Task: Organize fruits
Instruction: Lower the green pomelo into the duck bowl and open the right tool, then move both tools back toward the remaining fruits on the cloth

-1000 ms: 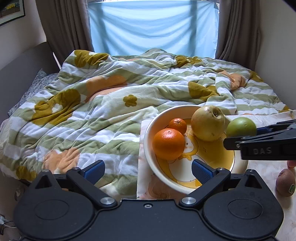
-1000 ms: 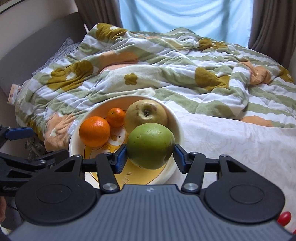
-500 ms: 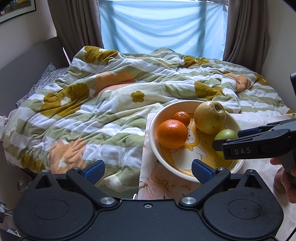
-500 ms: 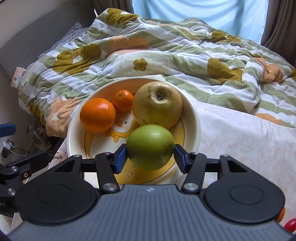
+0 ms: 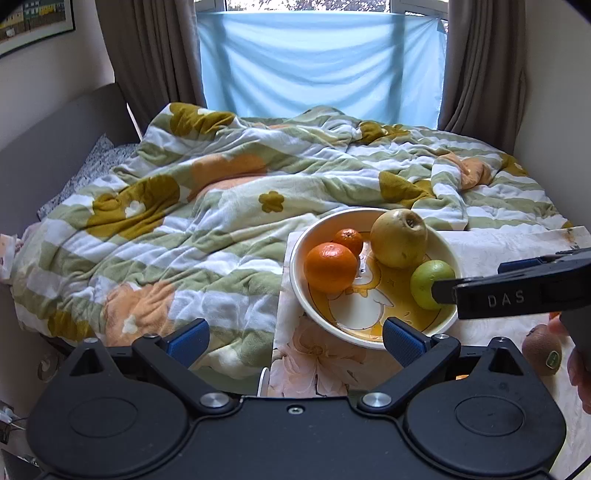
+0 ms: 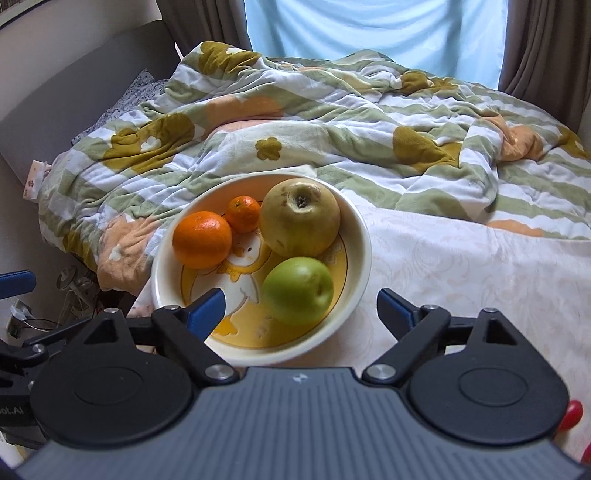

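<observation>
Right wrist view: right hand-held gripper [image 6: 299,308] spread open around a green apple [image 6: 298,289] lying in the bowl [image 6: 360,236]; left hand-held gripper [image 5: 295,336] open, empty.

Both wrist views face the bed — sharing the bowl [image 5: 373,341] [image 6: 360,236] close below.

A bed [image 5: 66,173] with a grey padded headboard [image 5: 55,136] is seen along the left wall, covered by a rumpled blanket [image 5: 229,206] striped in green and white with mustard and orange flowers. Beyond the bed, a window [image 5: 321,70] is screened by a pale blue sheet — daylight is let through it — and flanked by brown curtains [image 5: 155,62]. A framed picture [image 5: 35,22] is hung above the headboard.
</observation>
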Demonstrator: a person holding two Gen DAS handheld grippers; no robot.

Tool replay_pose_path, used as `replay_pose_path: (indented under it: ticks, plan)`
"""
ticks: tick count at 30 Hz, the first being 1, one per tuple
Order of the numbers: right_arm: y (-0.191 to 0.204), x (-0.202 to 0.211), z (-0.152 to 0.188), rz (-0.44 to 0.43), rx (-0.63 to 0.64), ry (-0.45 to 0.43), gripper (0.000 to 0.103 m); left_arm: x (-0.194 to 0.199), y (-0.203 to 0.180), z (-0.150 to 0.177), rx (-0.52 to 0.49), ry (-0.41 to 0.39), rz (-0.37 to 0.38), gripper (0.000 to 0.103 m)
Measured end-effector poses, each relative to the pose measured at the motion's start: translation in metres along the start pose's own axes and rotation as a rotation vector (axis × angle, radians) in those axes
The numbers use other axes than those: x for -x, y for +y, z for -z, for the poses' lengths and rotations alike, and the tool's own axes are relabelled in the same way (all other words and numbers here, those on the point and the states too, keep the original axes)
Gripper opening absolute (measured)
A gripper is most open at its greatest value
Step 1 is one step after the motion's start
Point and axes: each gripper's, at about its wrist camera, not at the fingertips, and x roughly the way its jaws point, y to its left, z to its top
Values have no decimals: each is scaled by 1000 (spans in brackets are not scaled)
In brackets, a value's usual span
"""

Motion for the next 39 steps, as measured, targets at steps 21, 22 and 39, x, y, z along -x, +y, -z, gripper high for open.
replay_pose_path:
  ticks: [21, 22, 39]
  plan:
    - [-31, 117, 51, 127, -133, -127, 103, 52, -30, 7, -74, -82, 118, 102]
    - [-35, 121, 55, 141, -134, -128, 103, 54, -33, 8, -71, -84, 116, 102]
    - [-143, 178, 129, 168, -103, -133, 103, 82, -116, 47, 26, -73, -41, 102]
